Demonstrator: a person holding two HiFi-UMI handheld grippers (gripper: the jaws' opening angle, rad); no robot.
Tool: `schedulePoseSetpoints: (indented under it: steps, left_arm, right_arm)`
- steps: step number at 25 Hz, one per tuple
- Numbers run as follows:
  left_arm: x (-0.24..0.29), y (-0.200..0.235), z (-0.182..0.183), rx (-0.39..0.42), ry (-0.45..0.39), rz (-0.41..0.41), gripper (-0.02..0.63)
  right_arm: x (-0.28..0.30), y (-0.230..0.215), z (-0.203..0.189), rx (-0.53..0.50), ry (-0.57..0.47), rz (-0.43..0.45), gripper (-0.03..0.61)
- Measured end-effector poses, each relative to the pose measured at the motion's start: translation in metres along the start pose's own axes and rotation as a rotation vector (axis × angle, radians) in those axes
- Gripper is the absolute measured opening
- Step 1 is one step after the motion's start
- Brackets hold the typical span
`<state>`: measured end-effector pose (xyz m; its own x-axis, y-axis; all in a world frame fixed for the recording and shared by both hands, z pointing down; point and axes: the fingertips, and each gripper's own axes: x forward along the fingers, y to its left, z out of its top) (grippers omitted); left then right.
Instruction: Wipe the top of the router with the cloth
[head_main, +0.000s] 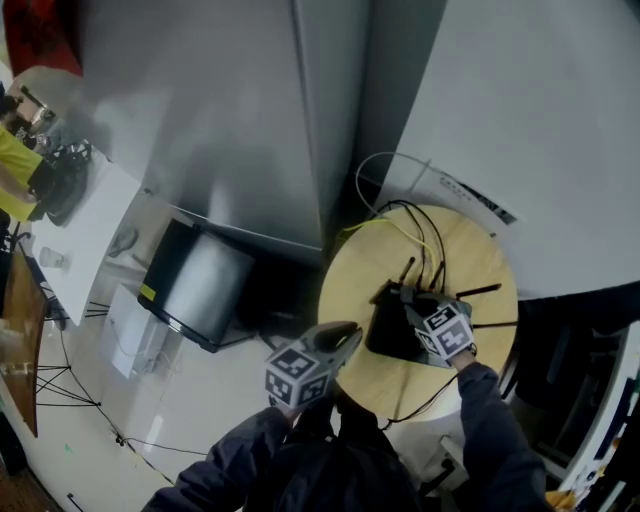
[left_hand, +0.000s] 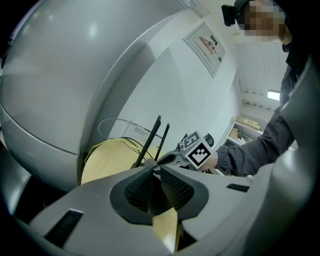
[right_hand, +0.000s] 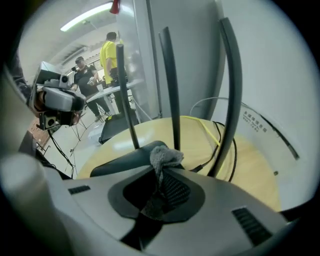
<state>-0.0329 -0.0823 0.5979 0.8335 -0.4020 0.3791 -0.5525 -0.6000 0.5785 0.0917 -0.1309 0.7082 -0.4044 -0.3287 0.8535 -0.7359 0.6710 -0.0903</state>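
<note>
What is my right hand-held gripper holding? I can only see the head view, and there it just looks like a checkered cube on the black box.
Observer: The right gripper view shows the right hand-held gripper shut on a grey cloth, which is bunched up at its tips.
Operator: Is the cloth on the box?
Observer: It sits right at the near edge of the router. I can't tell whether it touches the top.
Operator: And my other one?
Observer: The left gripper view shows the left hand-held gripper with its jaws together and nothing between them.
</note>
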Motion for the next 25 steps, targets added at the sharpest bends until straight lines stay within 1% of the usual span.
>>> schedulePoseSetpoints:
  steps: [2,5,7,15,21,25]
  left_arm:
    - [0.001,0.001,-0.002,0.004,0.007,0.000,0.031]
    - [0.002,-0.001,0.002,0.002,0.004,-0.007,0.031]
    - [0.003,-0.001,0.002,0.006,0.004,-0.007,0.031]
    - [0.004,-0.006,-0.001,0.007,0.013,-0.014,0.031]
    - [0.006,-0.007,-0.003,0.007,0.019,-0.015,0.031]
    - [0.007,-0.009,-0.003,0.007,0.020,-0.019,0.031]
  right_arm:
    - [0.002,-0.003,0.002,0.003,0.000,-0.005,0.066]
    - [0.003,-0.001,0.002,-0.028,0.012,-0.013,0.066]
    - [0.002,0.005,0.000,-0.032,0.025,0.002,0.066]
    - [-0.011,0.052,-0.022,-0.090,0.073,0.082,0.066]
    - [-0.016,0.091,-0.039,-0.111,0.066,0.143,0.066]
    - [-0.017,0.107,-0.050,-0.120,0.073,0.170,0.066]
